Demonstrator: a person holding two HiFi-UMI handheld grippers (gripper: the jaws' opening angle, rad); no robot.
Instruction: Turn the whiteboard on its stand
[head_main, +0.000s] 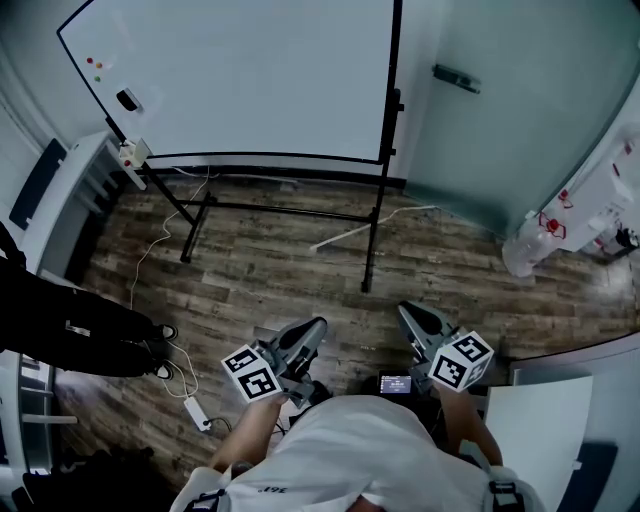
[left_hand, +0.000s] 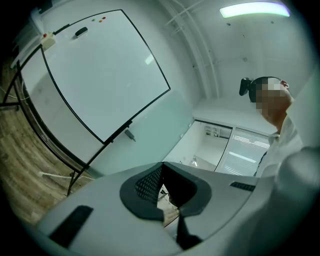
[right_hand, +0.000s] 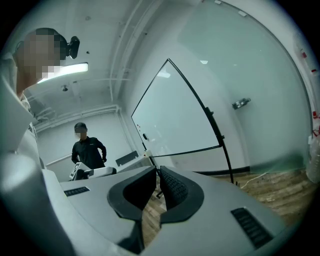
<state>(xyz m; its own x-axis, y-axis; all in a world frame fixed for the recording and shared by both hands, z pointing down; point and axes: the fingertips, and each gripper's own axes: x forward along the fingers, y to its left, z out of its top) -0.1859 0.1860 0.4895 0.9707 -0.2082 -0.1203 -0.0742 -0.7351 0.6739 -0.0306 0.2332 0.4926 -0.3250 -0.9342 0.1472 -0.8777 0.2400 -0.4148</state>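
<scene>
The whiteboard (head_main: 250, 70) stands upright in its black rolling stand (head_main: 290, 211) on the wood floor ahead of me. A black eraser (head_main: 128, 100) and small magnets stick near its left edge. My left gripper (head_main: 315, 326) and right gripper (head_main: 408, 311) are held low in front of my body, well short of the stand and touching nothing. In the left gripper view the board (left_hand: 100, 70) appears tilted, and the left gripper (left_hand: 161, 166) is shut and empty. The right gripper (right_hand: 156, 170) is likewise shut on nothing, with the board (right_hand: 175, 115) beyond it.
A person in black (head_main: 70, 330) stands at the left by a white desk (head_main: 60, 190). A power strip (head_main: 197, 412) and its cable lie on the floor near my left foot. A glass wall (head_main: 500, 120) is at the right, a white table (head_main: 540, 420) at the lower right.
</scene>
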